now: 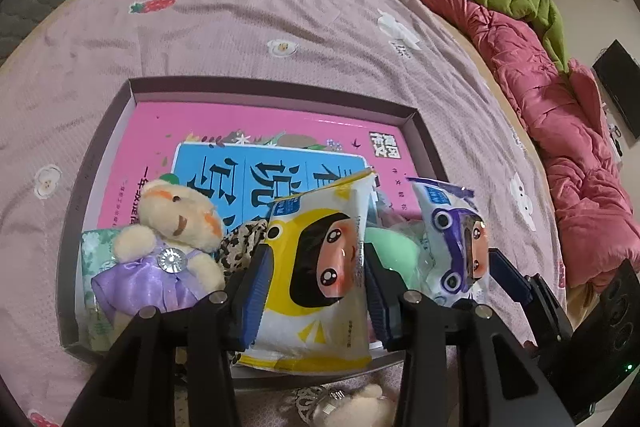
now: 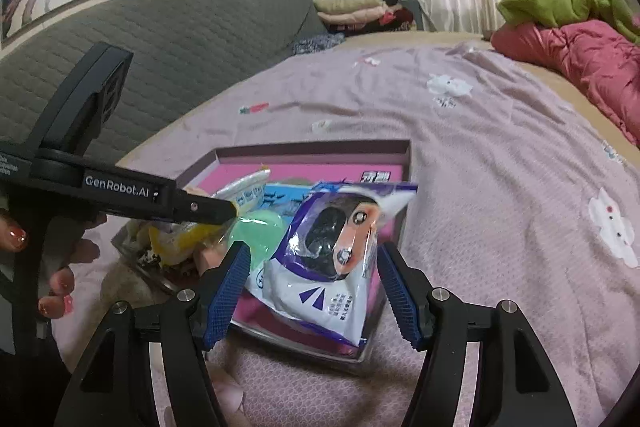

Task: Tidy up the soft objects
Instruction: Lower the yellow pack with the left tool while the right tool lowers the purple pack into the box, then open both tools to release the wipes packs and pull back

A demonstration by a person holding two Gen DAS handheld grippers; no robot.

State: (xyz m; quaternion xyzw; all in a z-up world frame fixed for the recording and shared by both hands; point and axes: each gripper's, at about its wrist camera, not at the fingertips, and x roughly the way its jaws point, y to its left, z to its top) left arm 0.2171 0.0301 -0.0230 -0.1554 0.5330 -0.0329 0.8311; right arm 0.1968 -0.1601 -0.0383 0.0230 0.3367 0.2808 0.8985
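Left gripper open around yellow packet.

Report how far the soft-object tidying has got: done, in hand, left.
Done: the plush bear, a leopard-print item and a green ball sit in the box.
In hand: the yellow packet stands between the left tongs, the purple packet between the right tongs; both look open, releasing.
Left: a small plush lies on the bedspread outside the box.
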